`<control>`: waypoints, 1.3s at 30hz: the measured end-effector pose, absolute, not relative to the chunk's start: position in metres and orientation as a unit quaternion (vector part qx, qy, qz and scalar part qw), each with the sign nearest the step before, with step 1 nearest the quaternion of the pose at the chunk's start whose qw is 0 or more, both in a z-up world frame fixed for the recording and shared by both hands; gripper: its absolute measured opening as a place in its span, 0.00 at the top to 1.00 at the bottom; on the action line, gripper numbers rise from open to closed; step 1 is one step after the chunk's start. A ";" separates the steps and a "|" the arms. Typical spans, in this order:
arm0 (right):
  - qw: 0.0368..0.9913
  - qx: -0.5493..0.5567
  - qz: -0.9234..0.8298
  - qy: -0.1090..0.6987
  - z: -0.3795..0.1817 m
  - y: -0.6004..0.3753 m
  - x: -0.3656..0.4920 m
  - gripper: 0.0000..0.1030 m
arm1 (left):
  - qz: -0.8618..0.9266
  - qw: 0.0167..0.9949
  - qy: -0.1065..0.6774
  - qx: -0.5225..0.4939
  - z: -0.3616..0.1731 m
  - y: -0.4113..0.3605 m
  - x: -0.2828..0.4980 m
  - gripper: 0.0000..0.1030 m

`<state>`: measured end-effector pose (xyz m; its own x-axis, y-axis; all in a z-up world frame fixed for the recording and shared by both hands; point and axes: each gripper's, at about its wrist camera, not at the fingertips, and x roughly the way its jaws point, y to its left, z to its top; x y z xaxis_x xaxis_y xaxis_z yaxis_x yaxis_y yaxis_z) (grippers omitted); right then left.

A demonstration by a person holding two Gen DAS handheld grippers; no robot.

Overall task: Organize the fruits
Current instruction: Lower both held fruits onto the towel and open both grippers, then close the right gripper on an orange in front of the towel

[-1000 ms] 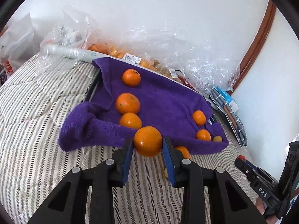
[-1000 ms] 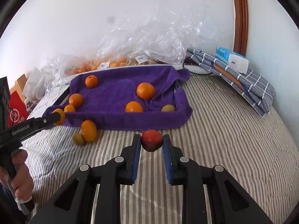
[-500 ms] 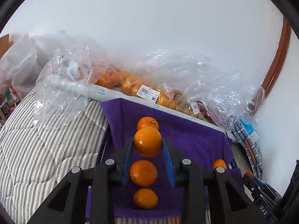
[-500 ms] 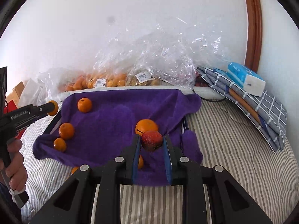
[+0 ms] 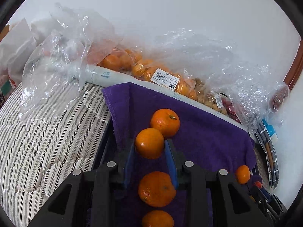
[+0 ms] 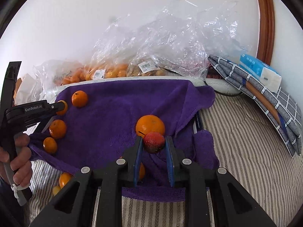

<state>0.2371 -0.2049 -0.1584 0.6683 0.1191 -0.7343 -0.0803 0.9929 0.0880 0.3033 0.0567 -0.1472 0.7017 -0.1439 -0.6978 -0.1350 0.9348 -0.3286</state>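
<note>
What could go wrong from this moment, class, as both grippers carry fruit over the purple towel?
1. The left gripper holds its orange right beside another orange; releasing it may knock that one rolling.
2. The red fruit in the right gripper sits near the purple towel's folded edge and might roll off onto the striped bedding.

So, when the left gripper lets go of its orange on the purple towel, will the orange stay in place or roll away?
The orange is round and smooth, so it could roll a little. The purple towel looks soft and plush, which probably slows it; other oranges rest there unmoving. It looks firm, since the left gripper leaves no visible dent.
</note>
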 end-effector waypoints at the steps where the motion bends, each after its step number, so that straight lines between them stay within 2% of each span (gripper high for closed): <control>1: 0.912 0.024 0.055 0.405 -0.159 -0.204 0.238 0.77 | -0.001 0.904 0.388 -0.179 -0.148 0.056 0.304 0.70; 9: 0.910 0.018 0.051 0.412 -0.166 -0.201 0.239 0.77 | -0.006 0.907 0.384 -0.172 -0.147 0.054 0.303 0.70; 13: 0.913 0.023 0.050 0.405 -0.164 -0.205 0.235 0.74 | -0.004 0.912 0.373 -0.169 -0.141 0.053 0.296 0.58; 15: 0.915 0.028 0.051 0.399 -0.161 -0.206 0.232 0.60 | -0.007 0.916 0.363 -0.168 -0.137 0.053 0.288 0.55; 21: 0.925 0.003 0.045 0.377 -0.139 -0.193 0.216 0.45 | -0.009 0.917 0.357 -0.176 -0.130 0.061 0.257 0.45; 27: 0.917 0.005 0.067 0.393 -0.132 -0.173 0.188 0.45 | -0.042 0.914 0.349 -0.202 -0.131 0.083 0.216 0.43; 30: 0.911 0.005 0.081 0.404 -0.137 -0.160 0.174 0.53 | -0.028 0.925 0.332 -0.181 -0.125 0.084 0.192 0.39; 35: 0.896 0.018 0.115 0.429 -0.149 -0.136 0.164 0.61 | -0.013 0.929 0.334 -0.155 -0.134 0.087 0.169 0.38; 39: 0.893 0.016 0.122 0.434 -0.155 -0.122 0.166 0.63 | 0.007 0.926 0.352 -0.140 -0.143 0.097 0.164 0.38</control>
